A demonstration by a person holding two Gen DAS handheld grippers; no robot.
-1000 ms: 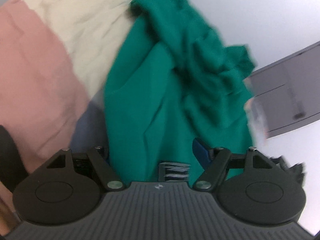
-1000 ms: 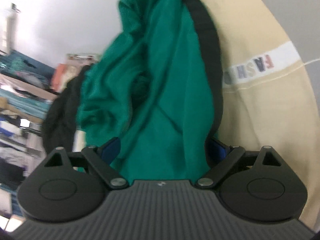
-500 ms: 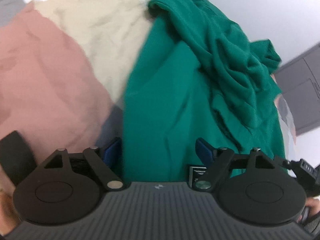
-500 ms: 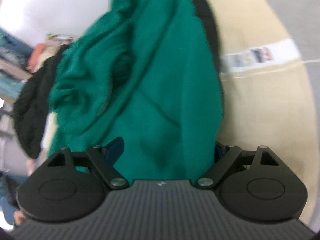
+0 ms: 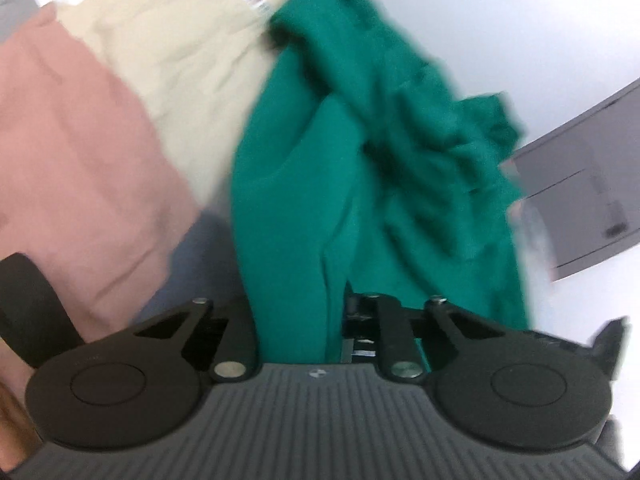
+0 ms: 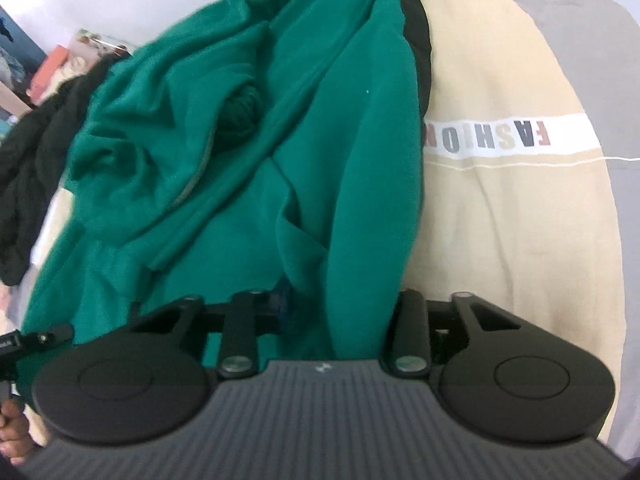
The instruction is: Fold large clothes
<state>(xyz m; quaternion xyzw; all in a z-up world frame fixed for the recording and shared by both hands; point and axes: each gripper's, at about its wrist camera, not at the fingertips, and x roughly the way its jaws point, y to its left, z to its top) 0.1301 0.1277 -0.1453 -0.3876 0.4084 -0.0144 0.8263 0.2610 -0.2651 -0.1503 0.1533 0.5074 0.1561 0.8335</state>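
Both jaws are closing: the left gripper (image 5: 296, 320) and the right gripper (image 6: 340, 312) each pinch the green garment's (image 6: 312, 152) edge, cream sweatshirt (image 6: 500, 208) alongside.

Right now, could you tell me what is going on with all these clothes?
A person holding a gripper in each hand is working on a green garment that lies crumpled over a cream sweatshirt printed with FASHION. Both the left gripper and the right gripper have green fabric between their jaws, which are closing on it. A pink garment lies beside the cream one, and a dark garment sits off to the side. No fold is finished yet.
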